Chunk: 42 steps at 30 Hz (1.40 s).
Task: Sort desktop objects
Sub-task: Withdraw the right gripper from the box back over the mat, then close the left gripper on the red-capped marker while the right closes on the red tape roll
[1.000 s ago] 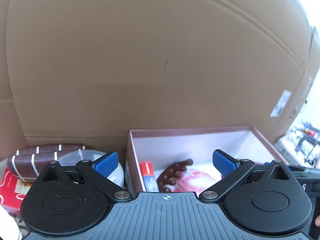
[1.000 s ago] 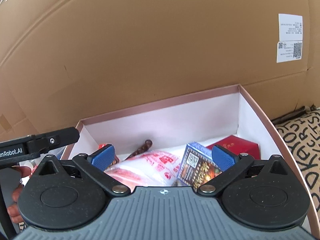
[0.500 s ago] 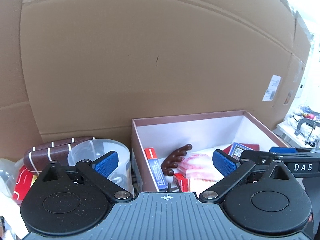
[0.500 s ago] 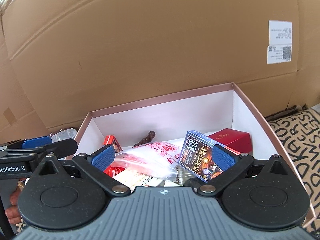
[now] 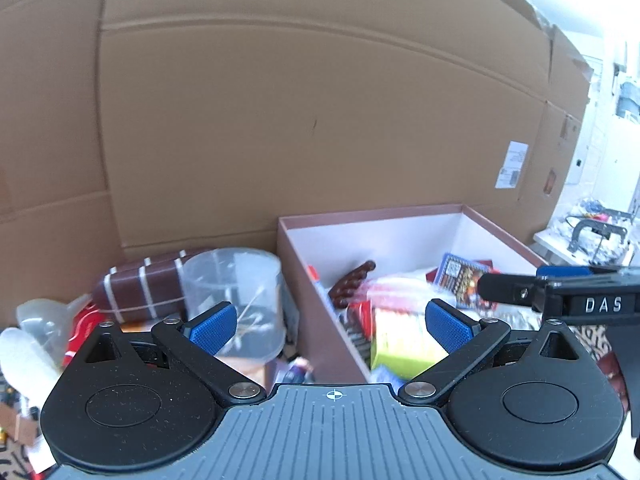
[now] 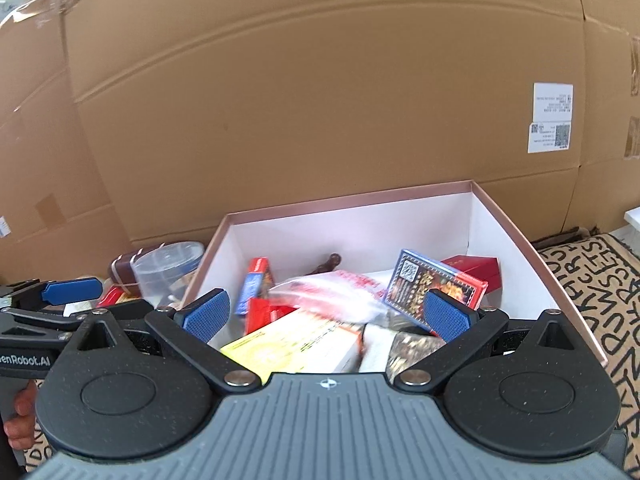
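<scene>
Lying lengthwise leftward, yellow box [image 6: 296, 344]

Large brown cardboard sheet [image 6: 320, 100], stood upright as a backdrop, creased across its width. Two white printed labels [image 6: 551, 118] are stuck on its right part, one above the other. A patterned cloth [image 6: 592, 280] with black lettering on beige is laid at the right, beside the sheet's foot. A white shelf with blurred clutter [image 5: 592, 232] is seen far right.

Both grippers, left [image 5: 331, 326] and right [image 6: 326, 316], are now further back from the box [image 6: 520, 240]; a yellow-green packet [image 6: 296, 344] comes into view.
</scene>
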{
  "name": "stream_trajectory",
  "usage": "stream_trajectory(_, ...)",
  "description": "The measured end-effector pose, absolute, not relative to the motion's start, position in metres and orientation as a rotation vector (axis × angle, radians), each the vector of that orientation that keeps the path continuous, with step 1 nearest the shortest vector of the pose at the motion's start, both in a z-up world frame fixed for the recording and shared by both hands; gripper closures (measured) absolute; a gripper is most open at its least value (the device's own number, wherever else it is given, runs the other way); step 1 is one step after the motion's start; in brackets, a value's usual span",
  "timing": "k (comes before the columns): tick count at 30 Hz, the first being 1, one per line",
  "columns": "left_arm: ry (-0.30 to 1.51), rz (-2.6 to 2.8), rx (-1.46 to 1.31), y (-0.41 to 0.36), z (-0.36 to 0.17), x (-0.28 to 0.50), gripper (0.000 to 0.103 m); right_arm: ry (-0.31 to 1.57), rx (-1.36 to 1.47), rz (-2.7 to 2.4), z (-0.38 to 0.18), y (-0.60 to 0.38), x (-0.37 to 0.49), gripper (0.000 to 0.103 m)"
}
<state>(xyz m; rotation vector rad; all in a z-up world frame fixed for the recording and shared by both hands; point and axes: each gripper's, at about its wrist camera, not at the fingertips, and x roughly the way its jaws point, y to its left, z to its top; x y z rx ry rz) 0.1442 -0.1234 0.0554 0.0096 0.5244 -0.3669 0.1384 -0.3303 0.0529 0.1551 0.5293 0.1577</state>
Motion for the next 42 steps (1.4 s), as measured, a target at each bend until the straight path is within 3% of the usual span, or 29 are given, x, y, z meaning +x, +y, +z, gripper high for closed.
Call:
stream_trajectory(12, 0.433, -0.28, -0.041, -0.032, 0.04, 0.058, 0.0, 0.378, 0.023, 0.261, 0.067, -0.271, 0.068, 0.0)
stream_trajectory(21, 0.458, -0.142, -0.149, 0.055, 0.006, 0.014, 0.0, 0.357, -0.128, 0.393, 0.033, -0.198, 0.042, 0.0)
stream_trajectory(33, 0.559, -0.079, -0.242, 0.12, -0.03, 0.034, 0.0, 0.512, -0.144, 0.515, -0.027, -0.125, 0.059, 0.0)
stream_trajectory(42, 0.609, -0.091, -0.309, 0.147, -0.049, 0.071, 0.007, 0.585, -0.118, 0.478, -0.047, -0.094, 0.09, 0.001)
